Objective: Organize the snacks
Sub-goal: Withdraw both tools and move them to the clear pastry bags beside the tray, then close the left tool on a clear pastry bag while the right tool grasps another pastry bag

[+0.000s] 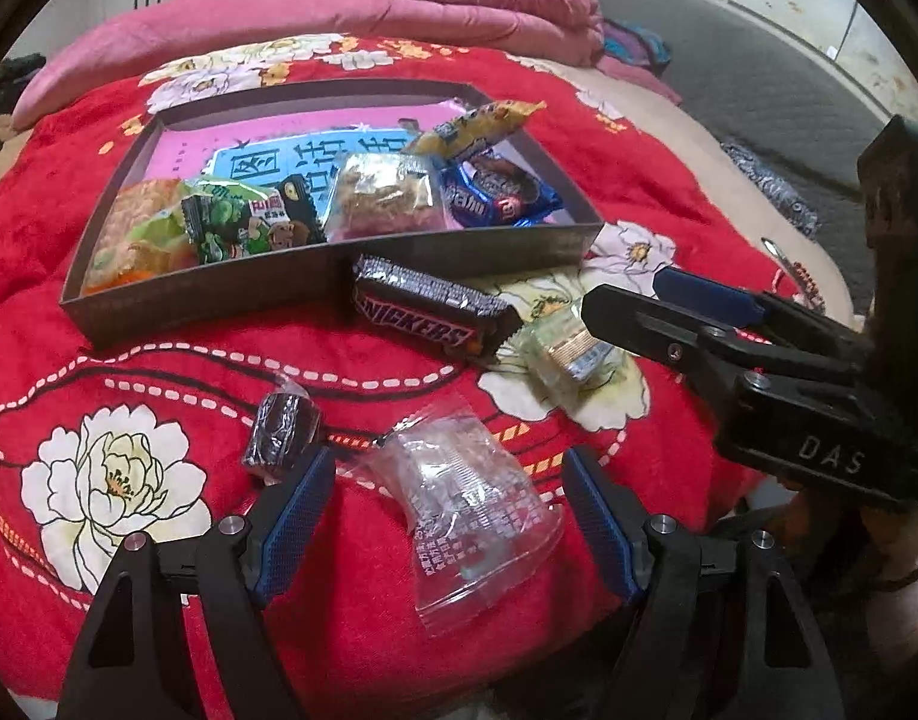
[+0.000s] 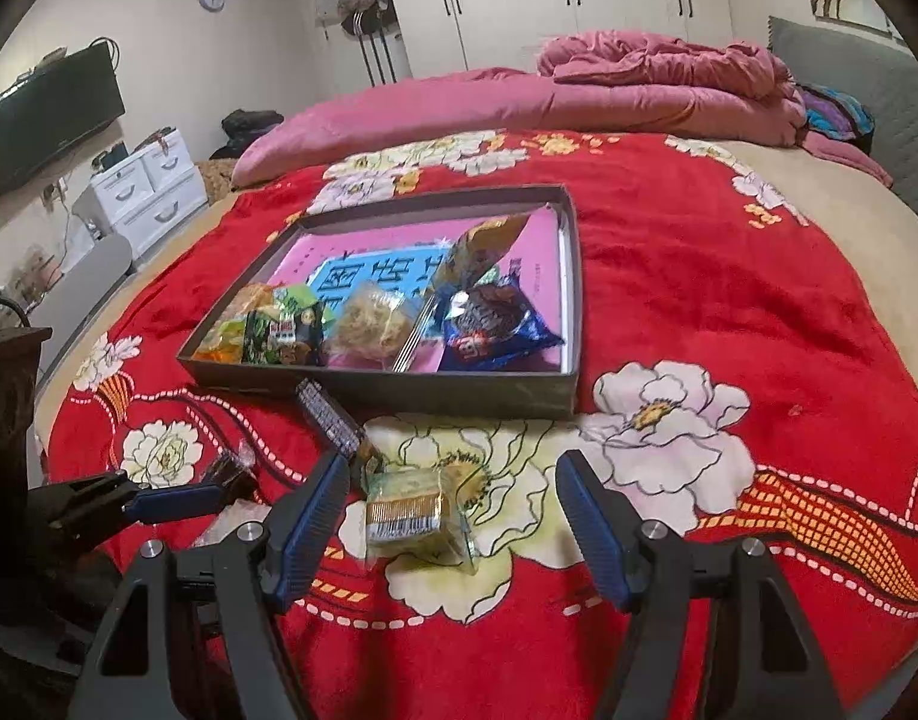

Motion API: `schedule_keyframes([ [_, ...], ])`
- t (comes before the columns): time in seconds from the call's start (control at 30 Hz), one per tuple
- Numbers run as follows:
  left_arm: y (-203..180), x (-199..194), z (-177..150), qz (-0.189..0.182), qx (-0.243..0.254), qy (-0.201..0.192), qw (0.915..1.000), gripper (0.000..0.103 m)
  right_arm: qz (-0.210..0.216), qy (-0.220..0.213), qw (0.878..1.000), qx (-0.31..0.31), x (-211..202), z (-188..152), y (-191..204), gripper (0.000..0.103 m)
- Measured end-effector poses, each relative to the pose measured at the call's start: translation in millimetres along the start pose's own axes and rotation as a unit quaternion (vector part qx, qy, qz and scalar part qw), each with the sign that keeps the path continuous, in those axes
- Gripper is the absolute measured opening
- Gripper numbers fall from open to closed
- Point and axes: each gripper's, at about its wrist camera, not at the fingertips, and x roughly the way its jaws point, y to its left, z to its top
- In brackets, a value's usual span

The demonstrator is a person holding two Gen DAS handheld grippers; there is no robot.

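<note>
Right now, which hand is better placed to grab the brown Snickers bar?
Probably the right gripper: the brown Snickers bar lies just beyond its left fingertip, while the left gripper is open around the clear crinkly wrapper.

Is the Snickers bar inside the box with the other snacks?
No, the Snickers bar lies on the red blanket, just outside the front wall of the box.

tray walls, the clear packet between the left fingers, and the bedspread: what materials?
Tray: looks like cardboard, matte grey-brown; thin straight walls with a folded seam in front.
Clear packet: thin plastic film, glossy; see-through, crinkled, with highlights and white print.
Bedspread: seems a plush fleece fabric, soft matte red with printed flowers; fuzzy nap, gentle folds.
</note>
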Motion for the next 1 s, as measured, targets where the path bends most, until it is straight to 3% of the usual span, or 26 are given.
schedule_keyframes([
  [0.3, 5.7, 5.7, -0.9, -0.006, -0.012, 0.007, 0.9999, 0.079, 0.016, 0.032, 0.999, -0.011, 13.4, -3.9, 5.0, 0.071],
  [0.4, 6.4, 7.8, -2.0, -0.008, -0.011, 0.013, 0.9998, 0.071, 0.013, 0.044, 0.999, -0.015, 19.6, -5.1, 5.8, 0.071],
  [0.7, 12.1, 11.2, -2.0, -0.018, -0.023, 0.023, 0.9993, 0.068, 0.01, 0.064, 0.998, -0.02, 33.0, -7.2, 5.5, 0.07],
  [1.0, 9.5, 15.0, -3.1, -0.007, -0.015, 0.032, 0.9994, 0.064, 0.013, 0.071, 0.997, -0.041, 37.8, -9.1, 13.9, 0.057],
])
